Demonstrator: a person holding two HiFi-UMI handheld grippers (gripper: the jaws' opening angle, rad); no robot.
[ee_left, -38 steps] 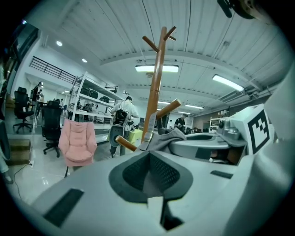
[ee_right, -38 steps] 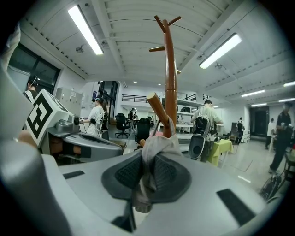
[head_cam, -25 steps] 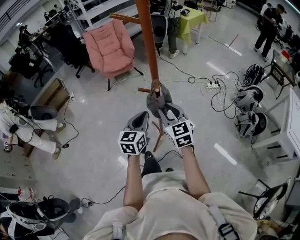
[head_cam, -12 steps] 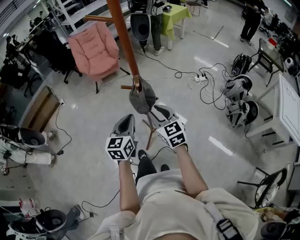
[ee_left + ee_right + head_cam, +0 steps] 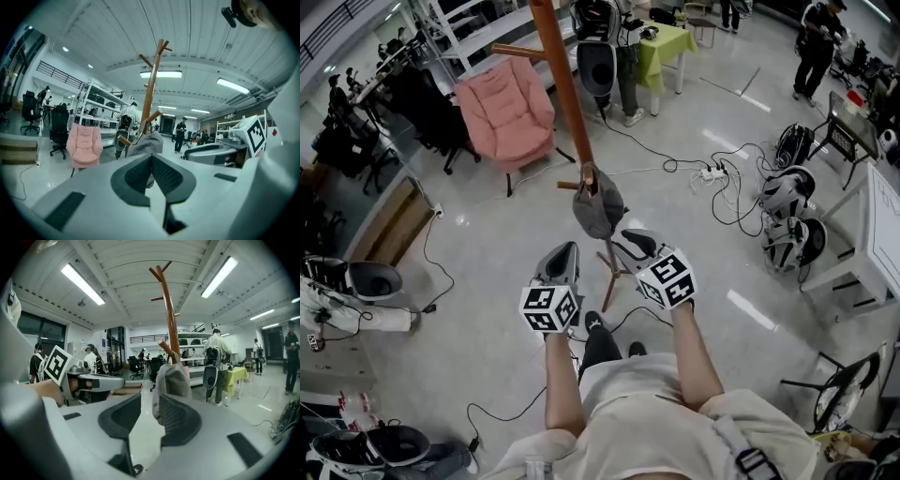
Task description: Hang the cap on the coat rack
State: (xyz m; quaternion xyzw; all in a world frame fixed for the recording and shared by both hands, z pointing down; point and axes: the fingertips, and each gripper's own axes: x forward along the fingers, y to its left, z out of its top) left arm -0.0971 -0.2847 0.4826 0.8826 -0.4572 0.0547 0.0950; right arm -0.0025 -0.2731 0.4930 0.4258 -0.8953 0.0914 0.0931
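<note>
A grey cap (image 5: 598,208) hangs from a low peg of the brown wooden coat rack (image 5: 565,94). Neither gripper touches it. My right gripper (image 5: 633,242) is just below and right of the cap, open, with nothing between its pads. In the right gripper view the cap (image 5: 172,380) hangs on the rack (image 5: 167,305) a short way beyond the right gripper (image 5: 150,401). My left gripper (image 5: 564,251) is lower left of the cap, shut and empty. The left gripper view shows the cap (image 5: 146,143) and the rack (image 5: 151,93) past the left gripper (image 5: 151,157).
A pink armchair (image 5: 508,111) stands left of the rack, and a speaker (image 5: 598,66) and a green table (image 5: 667,42) behind it. Cables and a power strip (image 5: 711,172) lie on the floor at right, near helmets (image 5: 787,220). People stand at the room's edges.
My right gripper was up at the cap by the peg; it has since come away and drawn back. The cap now hangs free. The left gripper stayed low.
</note>
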